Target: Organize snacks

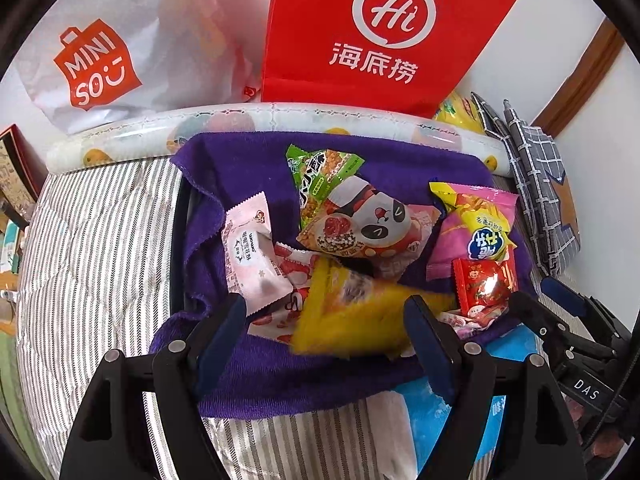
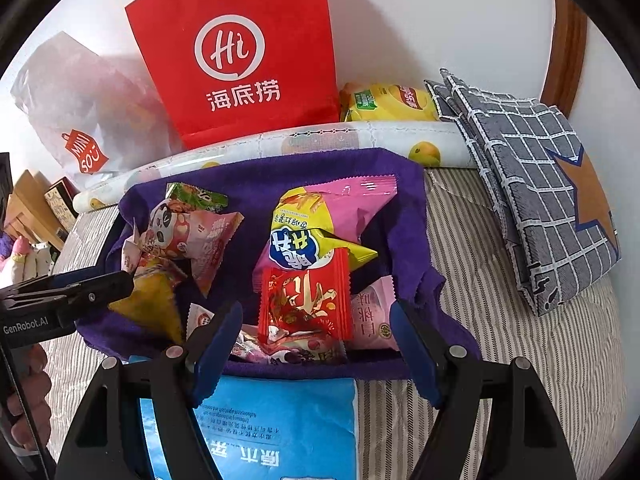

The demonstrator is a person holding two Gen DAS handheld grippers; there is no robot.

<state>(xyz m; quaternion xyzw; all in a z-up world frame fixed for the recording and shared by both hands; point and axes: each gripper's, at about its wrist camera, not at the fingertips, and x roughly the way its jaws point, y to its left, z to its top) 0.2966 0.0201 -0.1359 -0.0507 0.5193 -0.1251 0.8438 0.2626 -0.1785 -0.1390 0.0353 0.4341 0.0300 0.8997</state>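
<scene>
A purple towel [image 1: 240, 160] lines a low container full of snack packets. My left gripper [image 1: 324, 320] hangs open over a yellow packet [image 1: 352, 308]; its pads do not press on it. Around it lie a pale pink packet [image 1: 252, 256], a panda packet [image 1: 360, 220] and a green packet [image 1: 320, 168]. My right gripper [image 2: 320, 328] stands open above a red packet [image 2: 304, 300], which rests on a pink and yellow bag [image 2: 320, 216]. Each gripper shows in the other's view: the right gripper [image 1: 544, 300] at the right edge, the left gripper [image 2: 120, 280] at the left.
A red paper bag [image 2: 240, 60] and a white Miniso bag [image 1: 96, 64] stand against the wall behind a rolled fruit-print mat [image 1: 240, 120]. A yellow chip bag [image 2: 388, 104], grey checked fabric [image 2: 540, 200] and a blue packet [image 2: 272, 420] lie on the striped cover [image 2: 520, 340].
</scene>
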